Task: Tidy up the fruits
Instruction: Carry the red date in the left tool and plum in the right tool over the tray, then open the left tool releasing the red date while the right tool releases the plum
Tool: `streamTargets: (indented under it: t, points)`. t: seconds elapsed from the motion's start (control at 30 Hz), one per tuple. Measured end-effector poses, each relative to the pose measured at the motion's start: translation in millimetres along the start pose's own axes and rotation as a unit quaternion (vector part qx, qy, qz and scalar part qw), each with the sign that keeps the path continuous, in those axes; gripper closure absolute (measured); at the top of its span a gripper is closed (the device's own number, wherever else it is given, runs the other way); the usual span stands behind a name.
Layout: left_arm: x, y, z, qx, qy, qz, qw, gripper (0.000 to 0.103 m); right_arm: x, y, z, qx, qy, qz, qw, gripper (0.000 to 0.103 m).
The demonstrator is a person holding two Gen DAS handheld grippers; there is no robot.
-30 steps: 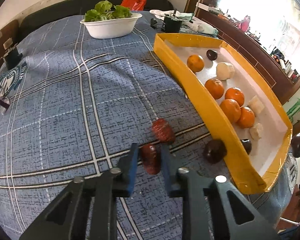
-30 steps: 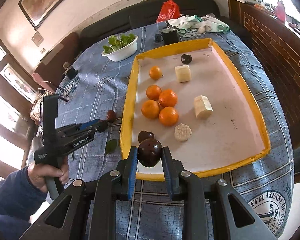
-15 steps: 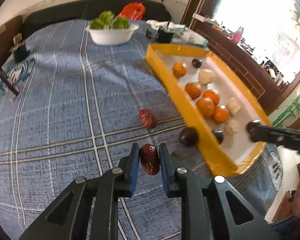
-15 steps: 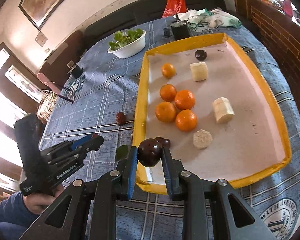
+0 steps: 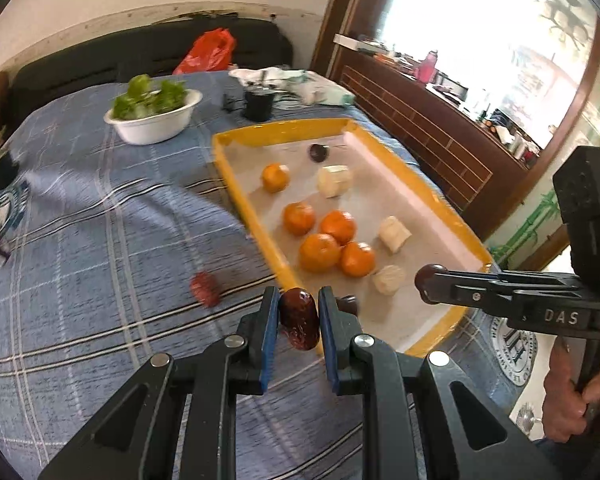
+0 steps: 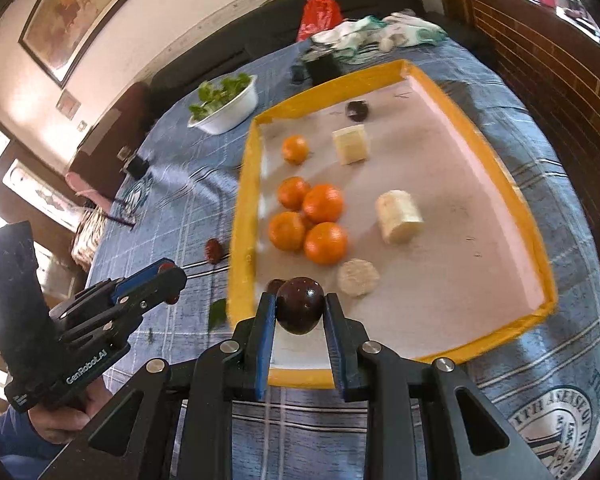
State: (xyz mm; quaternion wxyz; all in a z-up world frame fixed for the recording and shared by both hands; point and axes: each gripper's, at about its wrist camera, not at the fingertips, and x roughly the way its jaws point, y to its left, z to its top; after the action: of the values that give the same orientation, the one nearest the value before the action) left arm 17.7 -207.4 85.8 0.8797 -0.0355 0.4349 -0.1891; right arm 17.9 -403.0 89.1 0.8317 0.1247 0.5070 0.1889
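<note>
My left gripper [image 5: 299,312] is shut on a wrinkled red date [image 5: 299,318], held above the blue cloth just off the near left corner of the yellow-rimmed tray [image 5: 240,184]. My right gripper [image 6: 300,310] is shut on a round dark plum [image 6: 300,305], hovering over the tray's [image 6: 244,208] near left corner. From the left wrist view the right gripper [image 5: 430,280] reaches in from the right with the plum at its tip. Inside the tray lie several oranges [image 6: 325,242], pale banana pieces [image 6: 399,216] and dark plums [image 6: 357,110]. A second red date [image 5: 205,288] rests on the cloth left of the tray.
A white bowl of greens [image 5: 154,118] stands at the back of the checked blue tablecloth [image 5: 80,220]. A black cup [image 5: 259,104], crumpled cloth [image 5: 296,82] and a red bag [image 5: 206,51] lie behind the tray. A green leaf [image 6: 219,312] lies by the tray's near left corner. A person's hands hold both grippers.
My left gripper lifted the red date off the cloth and carried it right toward the tray. The right gripper moved slightly farther over the tray's near corner with the plum.
</note>
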Motion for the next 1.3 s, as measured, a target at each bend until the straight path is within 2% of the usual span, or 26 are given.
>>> streamTargets:
  t: [0.3,0.6,0.77,0.97,1.3]
  points:
    - [26.2,-36.6,26.4,0.014,0.002,-0.027,0.9995,0.084,-21.8,-44.8,8.7,0.034,-0.012,-0.012,0.999,0.076]
    - [69.1,-60.3,59.5,0.019,0.018,-0.027,0.9993,0.084,-23.4,-67.8,38.6,0.034,-0.013,-0.004,0.999,0.076]
    - [101.2,-64.9,76.4,0.009,0.034,-0.022,0.9991,0.084,-8.9,-80.5,71.9,0.042,-0.013,-0.003,0.999,0.076]
    - [130.5,-65.1,90.1,0.0,0.049,-0.008,0.9988,0.084,21.7,-97.8,103.5,0.064,0.009,0.001,0.998,0.076]
    - [153.9,-65.8,90.6,0.004,0.065,0.008,0.9978,0.084,53.1,-100.9,117.2,0.058,0.03,-0.004,0.998,0.076]
